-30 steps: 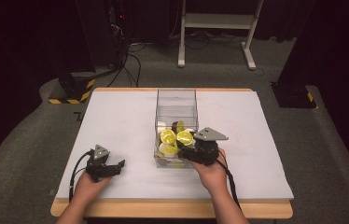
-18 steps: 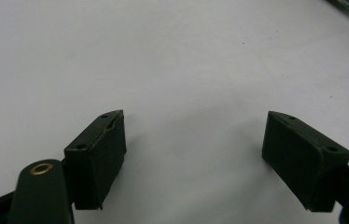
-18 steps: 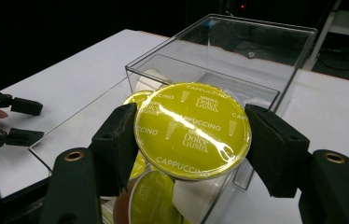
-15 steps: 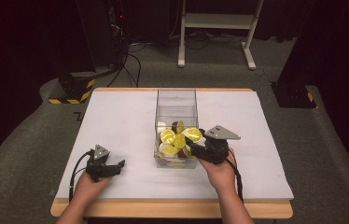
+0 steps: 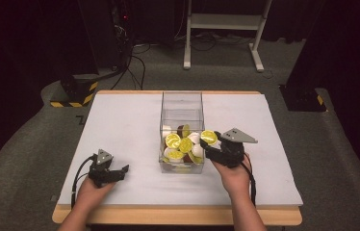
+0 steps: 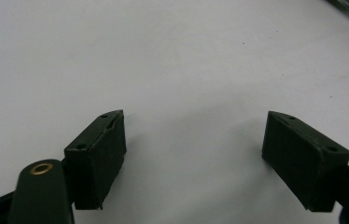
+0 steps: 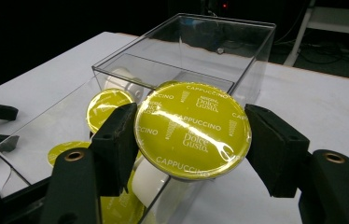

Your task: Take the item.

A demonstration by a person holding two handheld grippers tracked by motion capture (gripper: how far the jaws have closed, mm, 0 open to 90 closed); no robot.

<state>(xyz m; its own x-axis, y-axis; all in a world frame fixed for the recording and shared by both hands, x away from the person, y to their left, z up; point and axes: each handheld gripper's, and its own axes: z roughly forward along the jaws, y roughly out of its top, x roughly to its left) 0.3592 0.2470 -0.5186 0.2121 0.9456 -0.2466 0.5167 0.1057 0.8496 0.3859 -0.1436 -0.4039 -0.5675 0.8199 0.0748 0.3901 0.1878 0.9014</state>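
Above the clear plastic box (image 5: 181,126) rim, the right gripper (image 7: 191,135) clamps a yellow-lidded coffee capsule (image 7: 192,136) for lifting out; the left gripper (image 6: 193,149) rests spread open on the white table (image 6: 172,56), empty.

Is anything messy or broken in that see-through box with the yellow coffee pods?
Nothing looks broken or spilled. The yellow-lidded coffee pods lie jumbled at all angles at the near end of the clear plastic box. The right gripper holds one yellow foil-topped pod at the box's right edge.

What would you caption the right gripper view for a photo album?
Right gripper clamps a yellow-lidded cappuccino capsule above the clear plastic box of capsules.
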